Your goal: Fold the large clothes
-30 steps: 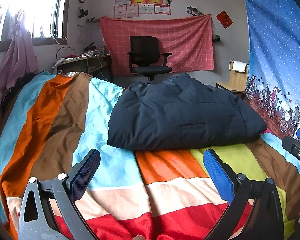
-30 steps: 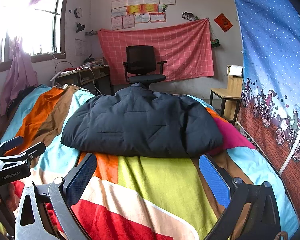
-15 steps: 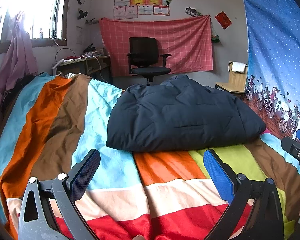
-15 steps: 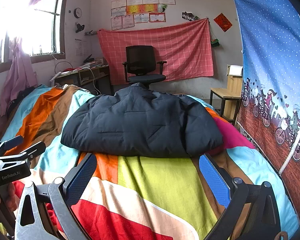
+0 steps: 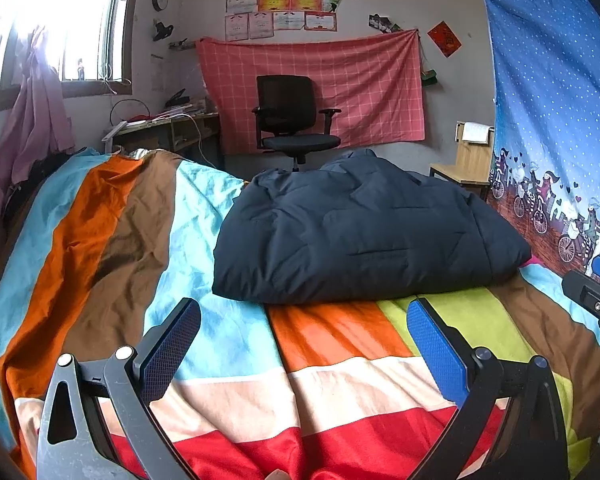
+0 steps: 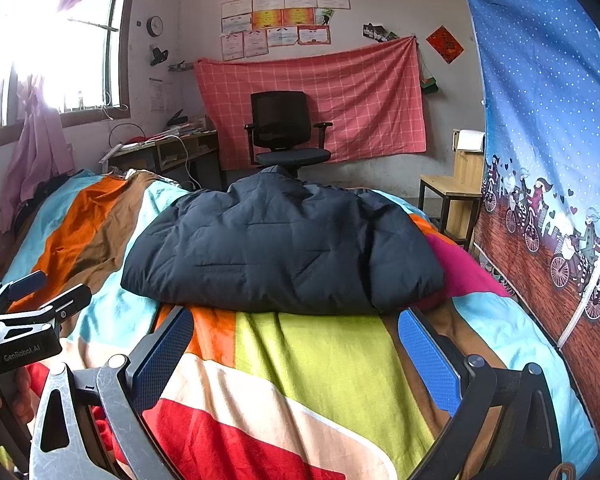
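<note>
Nothing much has moved since the earlier frames: both views sit where they did, with only a slight drift of the left one, and the dark quilted jacket (image 5: pixel 364 236) lies as it lay. It rests as a puffy mound on the striped bedspread (image 5: pixel 228 352), at twelve o'clock from both tongs and well apart from them.

Left tongs (image 5: pixel 304 344) stand with jaws wide apart and nothing between them; right tongs (image 6: pixel 296 344) the same, hovering over the bedspread short of the jacket's near hem.

Judging by the neat near edge, the jacket may already be folded once, though its far side is hidden behind the bulge, so I cannot be sure.

To do the next fold well, bring each pair of tongs to a near corner: the left to the corner at ten o'clock, the right to the one at two o'clock. Bite deep enough to catch every padded layer, since slick quilting is likely to slip from a shallow pinch. Lift both corners level and together, carry them toward twelve o'clock, and lay them down evenly so the trapped air presses out.
</note>
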Demonstrator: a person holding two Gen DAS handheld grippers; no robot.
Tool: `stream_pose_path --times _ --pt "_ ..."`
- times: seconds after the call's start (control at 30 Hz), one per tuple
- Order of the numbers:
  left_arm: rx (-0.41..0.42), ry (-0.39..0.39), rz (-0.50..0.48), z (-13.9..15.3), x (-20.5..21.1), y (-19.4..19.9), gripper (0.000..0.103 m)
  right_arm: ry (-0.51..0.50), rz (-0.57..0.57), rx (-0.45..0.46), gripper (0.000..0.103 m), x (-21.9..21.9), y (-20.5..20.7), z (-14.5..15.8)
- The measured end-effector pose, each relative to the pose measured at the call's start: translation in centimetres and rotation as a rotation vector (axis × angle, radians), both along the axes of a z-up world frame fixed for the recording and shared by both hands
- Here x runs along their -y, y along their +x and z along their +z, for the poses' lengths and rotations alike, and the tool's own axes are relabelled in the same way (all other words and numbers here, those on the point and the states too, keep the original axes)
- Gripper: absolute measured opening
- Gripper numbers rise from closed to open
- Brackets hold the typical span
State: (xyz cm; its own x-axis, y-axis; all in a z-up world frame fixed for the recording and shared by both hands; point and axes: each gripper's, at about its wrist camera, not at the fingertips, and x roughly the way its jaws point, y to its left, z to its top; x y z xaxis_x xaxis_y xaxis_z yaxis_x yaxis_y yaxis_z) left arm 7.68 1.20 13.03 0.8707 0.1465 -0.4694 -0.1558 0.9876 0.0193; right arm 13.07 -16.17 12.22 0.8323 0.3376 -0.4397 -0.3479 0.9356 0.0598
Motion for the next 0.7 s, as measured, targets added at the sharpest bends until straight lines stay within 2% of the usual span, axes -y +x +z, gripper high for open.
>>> stream_pose_path --times 0.7 --pt "-0.006 -0.009 0.002 0.0 -0.01 0.0 0.101 -0.006 0.009 -0.004 0.103 0.0 -0.04 0.04"
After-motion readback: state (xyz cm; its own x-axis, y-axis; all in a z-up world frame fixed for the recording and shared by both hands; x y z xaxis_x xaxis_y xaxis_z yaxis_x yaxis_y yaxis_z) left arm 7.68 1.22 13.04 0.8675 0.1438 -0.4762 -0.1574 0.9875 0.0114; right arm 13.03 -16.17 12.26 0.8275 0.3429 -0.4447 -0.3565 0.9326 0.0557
